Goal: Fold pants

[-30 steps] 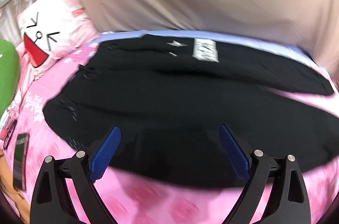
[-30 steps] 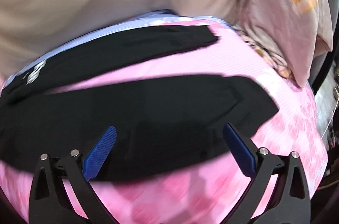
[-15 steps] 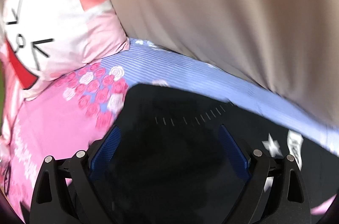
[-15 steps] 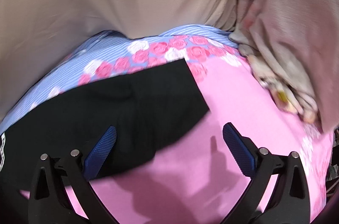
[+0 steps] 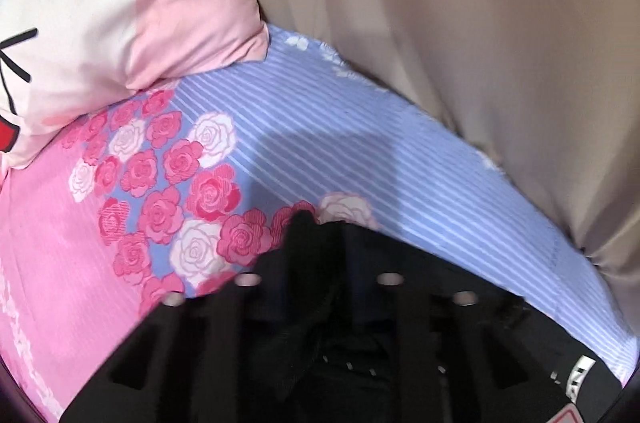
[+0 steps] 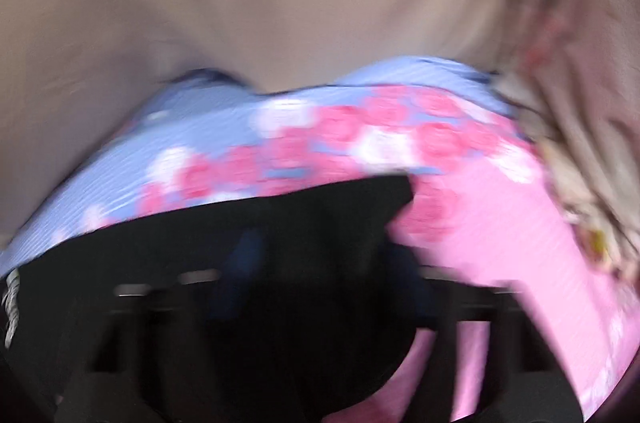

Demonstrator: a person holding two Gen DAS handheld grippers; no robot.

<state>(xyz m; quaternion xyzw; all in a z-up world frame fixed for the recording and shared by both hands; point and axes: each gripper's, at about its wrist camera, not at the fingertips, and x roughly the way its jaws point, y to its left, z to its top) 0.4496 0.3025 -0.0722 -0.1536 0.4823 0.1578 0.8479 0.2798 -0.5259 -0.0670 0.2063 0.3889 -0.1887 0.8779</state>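
Pants (image 5: 500,323) of black cloth bunch between both closing tools, left tool (image 5: 316,243) and right tool (image 6: 320,263).

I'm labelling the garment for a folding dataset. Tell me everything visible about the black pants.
The black pants look like soft, dark fabric with small pale dash-like stitches and a white printed patch near one edge. They lie on the pink and blue rose-print bedsheet. The left hand-held gripper and right hand-held gripper are both closing, fabric bunched between their fingers.
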